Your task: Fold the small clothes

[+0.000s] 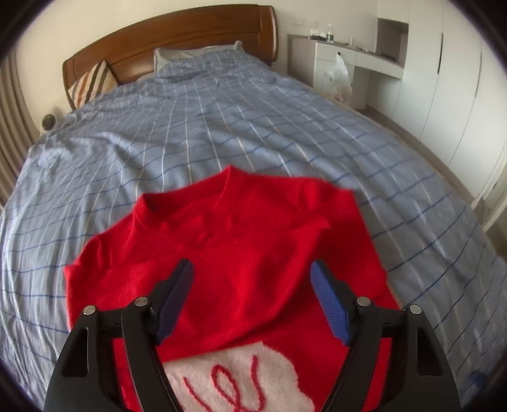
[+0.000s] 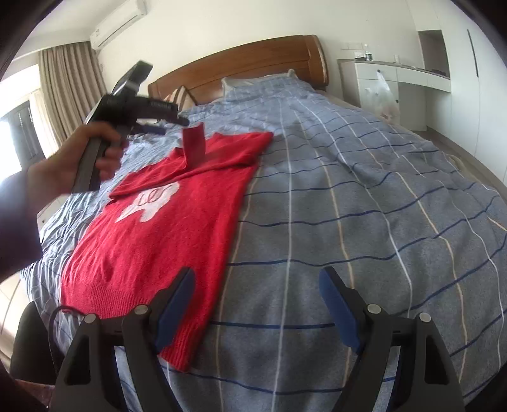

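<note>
The left claw (image 1: pixel 252 269) stands spread above the red sweater (image 1: pixel 221 253), its two blue pads wide apart with nothing pinched between them. In the right wrist view the same claw (image 2: pixel 168 125) shows at the far left, blurred, gripped by a hand (image 2: pixel 95 152) on its handle, with a dark sleeve (image 2: pixel 16 222) at the near left edge. Just beside its tips a red cuff (image 2: pixel 194 144) stands up off the sweater, apart from the pads.

The right claw (image 2: pixel 256 279) is spread as well and pinches nothing. Its left finger hangs over the near hem of the sweater; its right finger is over bare bedcover (image 2: pixel 364 206).

The sweater lies flat on the left part of the bed, hem near, collar far. A sleeve is folded across the chest, covering the top of a white patch (image 2: pixel 152 199) with red looped lettering. In the left wrist view the collar (image 1: pixel 190 202) points to the far side and the patch lies at the near edge between the fingers.

The bedcover is blue-grey with white and dark blue check lines, and wrinkled on the left. At the far end are a pillow (image 1: pixel 190 57), a striped cushion (image 1: pixel 92 82) and a brown wooden headboard (image 1: pixel 177 35). To the far right stand a white desk (image 1: pixel 348 54) with a plastic bag (image 1: pixel 340 79) hanging on it, and white wardrobes (image 1: pixel 443 79). Far left, beige curtains (image 2: pixel 69 85) hang beneath an air conditioner (image 2: pixel 120 22).
</note>
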### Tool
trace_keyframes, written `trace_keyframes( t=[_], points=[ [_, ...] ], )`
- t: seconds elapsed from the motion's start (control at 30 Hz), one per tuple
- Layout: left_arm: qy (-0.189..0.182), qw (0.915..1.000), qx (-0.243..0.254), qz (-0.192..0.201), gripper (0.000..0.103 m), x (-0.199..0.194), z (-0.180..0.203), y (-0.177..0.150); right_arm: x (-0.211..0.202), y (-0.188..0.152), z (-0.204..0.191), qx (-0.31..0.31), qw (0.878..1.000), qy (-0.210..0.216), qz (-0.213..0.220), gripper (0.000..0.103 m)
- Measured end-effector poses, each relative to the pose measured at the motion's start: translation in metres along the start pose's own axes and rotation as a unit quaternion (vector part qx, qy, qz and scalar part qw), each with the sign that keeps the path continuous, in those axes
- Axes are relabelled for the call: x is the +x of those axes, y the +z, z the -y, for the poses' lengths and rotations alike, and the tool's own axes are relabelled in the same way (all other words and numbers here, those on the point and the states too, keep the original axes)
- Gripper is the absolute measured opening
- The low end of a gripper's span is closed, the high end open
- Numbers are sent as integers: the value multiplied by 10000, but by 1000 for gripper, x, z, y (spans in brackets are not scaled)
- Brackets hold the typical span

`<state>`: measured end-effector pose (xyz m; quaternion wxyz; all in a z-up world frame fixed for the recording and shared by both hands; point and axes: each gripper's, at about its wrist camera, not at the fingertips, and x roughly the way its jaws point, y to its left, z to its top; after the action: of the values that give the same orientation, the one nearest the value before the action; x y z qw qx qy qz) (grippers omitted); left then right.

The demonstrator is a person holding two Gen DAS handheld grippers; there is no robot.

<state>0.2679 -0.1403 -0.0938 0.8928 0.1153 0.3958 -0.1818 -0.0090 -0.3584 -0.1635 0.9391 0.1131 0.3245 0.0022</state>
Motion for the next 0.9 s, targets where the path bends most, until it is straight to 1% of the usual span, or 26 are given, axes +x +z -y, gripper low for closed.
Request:
trace_keyframes(
  t=[0.03,0.07,0.13,0.2,0.23,0.3,0.37,0.47,0.57,0.67,0.77,0.9],
  points=[
    [43,9999,94,-41,78,-2,1,-14,0,1,2,23,10000,-91,8,80],
    [101,9998,142,-78,79,-7,-1,-29,0,1,3,30,9998,-219,2,83],
    [251,9996,128,-38,83,-26,-12,-57,3,2,4,-2,9983,-578,-72,86],
    [447,9989,-10,109,95,-48,-25,-82,6,8,2,-93,9956,-911,-183,86],
    [535,9983,-108,191,98,-61,-35,-95,7,11,1,-131,9940,-1059,-232,86],
    [689,9968,-305,283,98,-83,-54,-118,8,18,-5,-276,9907,-1296,-314,86],
    [833,9946,-546,274,98,-99,-71,-139,8,23,-11,-444,9872,-1473,-414,86],
    [970,9902,-980,230,98,-116,-92,-165,4,31,-21,-597,9843,-1574,-526,86],
    [1004,9851,-1386,177,98,-126,-106,-182,-3,39,-32,-766,9812,-1685,-549,86],
    [1018,9808,-1647,212,98,-136,-111,-190,-12,48,-41,-899,9789,-1762,-519,86],
    [1029,9790,-1735,278,98,-146,-111,-189,-21,57,-48,-937,9781,-1790,-495,86],
    [1056,9787,-1711,420,98,-160,-104,-181,-33,68,-57,-1012,9759,-1873,-489,87]
  ],
)
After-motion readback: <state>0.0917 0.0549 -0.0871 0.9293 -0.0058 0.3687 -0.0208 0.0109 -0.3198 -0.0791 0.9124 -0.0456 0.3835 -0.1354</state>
